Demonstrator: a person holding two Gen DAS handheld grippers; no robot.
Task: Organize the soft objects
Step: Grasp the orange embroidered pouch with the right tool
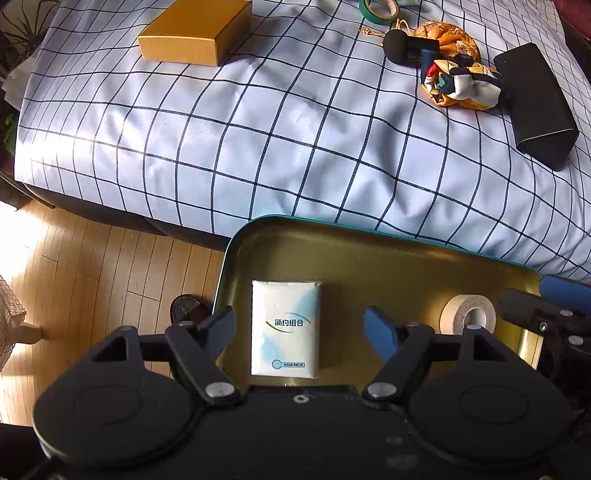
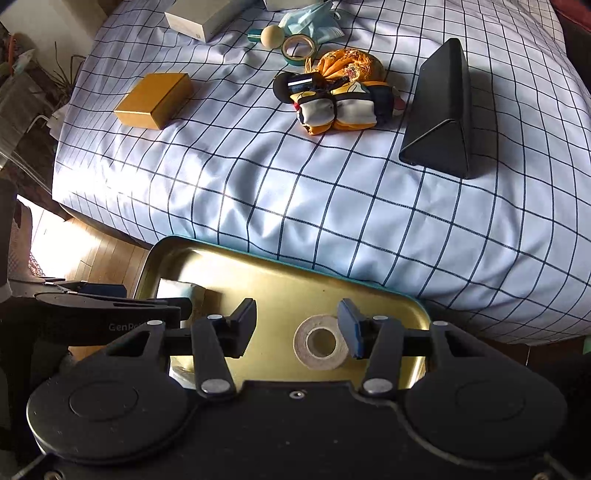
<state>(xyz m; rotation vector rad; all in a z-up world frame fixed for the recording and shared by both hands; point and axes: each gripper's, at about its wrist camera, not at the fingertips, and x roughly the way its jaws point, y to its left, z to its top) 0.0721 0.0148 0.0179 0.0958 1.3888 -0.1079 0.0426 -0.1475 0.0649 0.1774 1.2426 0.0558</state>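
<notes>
A tissue pack [image 1: 284, 328] and a tape roll [image 2: 320, 347] are seen lying in the gold tin tray [image 1: 369, 254], each between the spread, empty fingers of the left gripper [image 1: 299, 328] and right gripper [image 2: 297, 328]. Placement appears done; next, the patterned scarf bundle [image 2: 343, 107], well apart on the checked bedsheet [image 2: 295, 192], would need to be reached and clasped.

tissue pack [image 2: 181, 295] half hidden behind left tongs [image 2: 122, 295], green tape roll [image 1: 376, 11] cropped

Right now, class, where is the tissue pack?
The tissue pack lies flat in the left part of the gold tin tray, centred in the left wrist view between the open left tool fingers, with the tape roll to its right.
</notes>
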